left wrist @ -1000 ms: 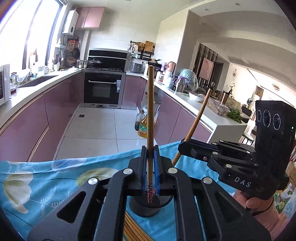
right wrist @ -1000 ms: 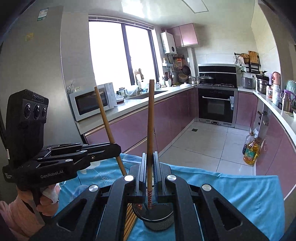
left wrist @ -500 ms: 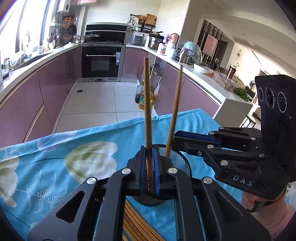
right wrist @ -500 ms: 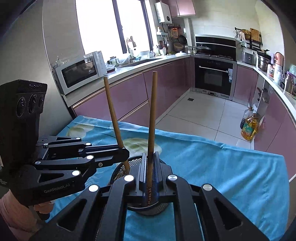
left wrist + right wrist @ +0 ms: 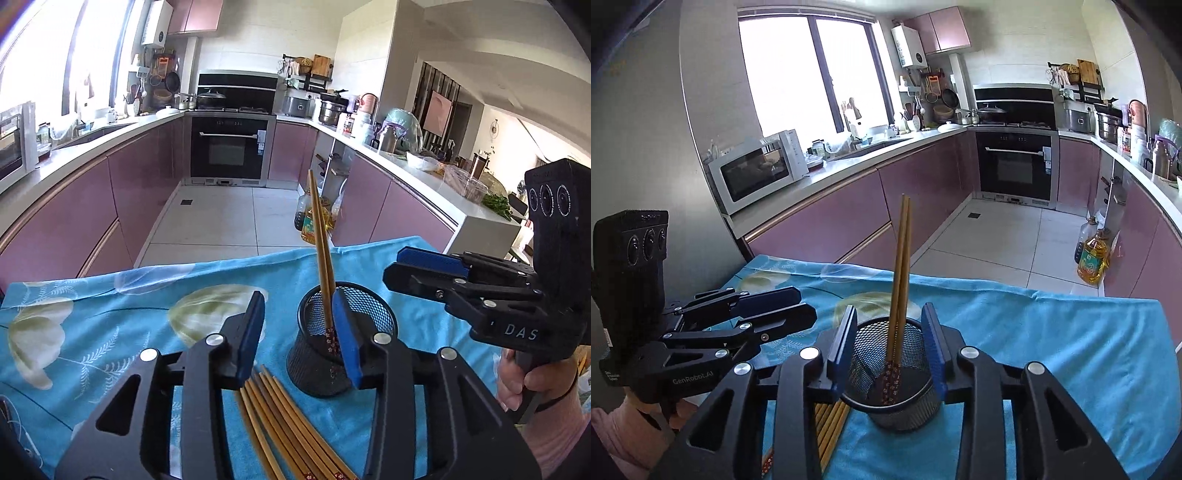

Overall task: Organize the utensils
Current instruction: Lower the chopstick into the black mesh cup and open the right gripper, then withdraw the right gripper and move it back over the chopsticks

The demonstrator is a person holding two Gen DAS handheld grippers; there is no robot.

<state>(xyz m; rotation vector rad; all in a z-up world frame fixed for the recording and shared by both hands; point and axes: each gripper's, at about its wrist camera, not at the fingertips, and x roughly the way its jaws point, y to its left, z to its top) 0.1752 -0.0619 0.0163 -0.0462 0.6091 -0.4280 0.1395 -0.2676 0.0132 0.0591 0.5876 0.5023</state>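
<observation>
Tablecloth: blue, floral — carries everything below.
Right gripper: jaws just opened, partway apart astride the holder rim, gripping nothing.
Left gripper: likewise just opened, empty.
Mesh holder: black, upright, mid-cloth.
Loose chopsticks: fanned on cloth just beside holder.
Standing pair: inside holder, leaning together.
Advice: lift both grippers straight up — brushing the pair could tip the holder.

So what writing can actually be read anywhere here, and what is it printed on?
"DAS": white letters on the side of the right gripper, seen from the left wrist.
"GenRobot.AI": on the side of the left gripper, seen from the right wrist.
Small white sticker on that gripper's body: too small to read.
Oven door label and oil bottle label: blurred.
</observation>
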